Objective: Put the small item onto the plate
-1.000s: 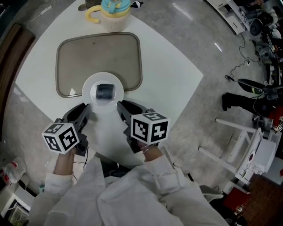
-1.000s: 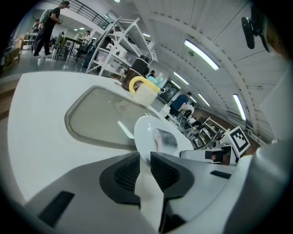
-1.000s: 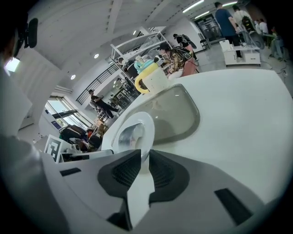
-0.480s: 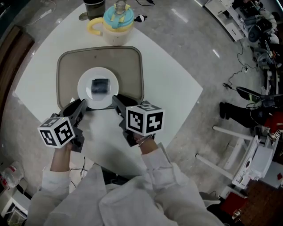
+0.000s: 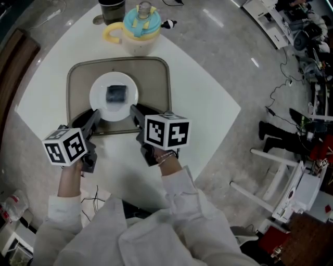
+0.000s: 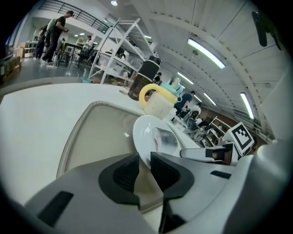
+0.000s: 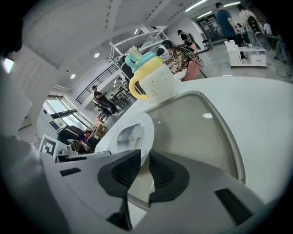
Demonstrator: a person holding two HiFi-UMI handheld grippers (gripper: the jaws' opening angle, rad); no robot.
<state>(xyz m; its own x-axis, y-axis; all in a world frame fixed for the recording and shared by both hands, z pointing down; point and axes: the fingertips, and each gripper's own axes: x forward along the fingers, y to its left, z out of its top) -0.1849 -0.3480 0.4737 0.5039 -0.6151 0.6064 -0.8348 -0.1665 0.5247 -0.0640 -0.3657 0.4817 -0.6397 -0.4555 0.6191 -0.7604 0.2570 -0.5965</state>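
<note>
A white plate (image 5: 99, 101) lies over the grey tray (image 5: 156, 85), with a small dark square item (image 5: 116, 94) at its centre. My left gripper (image 5: 94, 115) is shut on the plate's near-left rim, and my right gripper (image 5: 135, 110) is shut on its near-right rim. In the left gripper view the plate (image 6: 144, 132) runs edge-on between the jaws of the left gripper (image 6: 144, 163), with the item (image 6: 165, 137) beyond. In the right gripper view the plate (image 7: 142, 121) sits the same way in the right gripper (image 7: 144, 165), the item (image 7: 127, 135) on it.
A cream jug with a yellow handle and a teal lid (image 5: 136, 26) stands just beyond the tray, beside a dark cup (image 5: 112, 9). The white table (image 5: 203, 104) ends close to my right. White racks and cables (image 5: 291, 171) sit on the floor at the right.
Both grippers have carried the plate away from me, from the tray's near rim to well over the tray. The item has stayed at the plate's centre.
</note>
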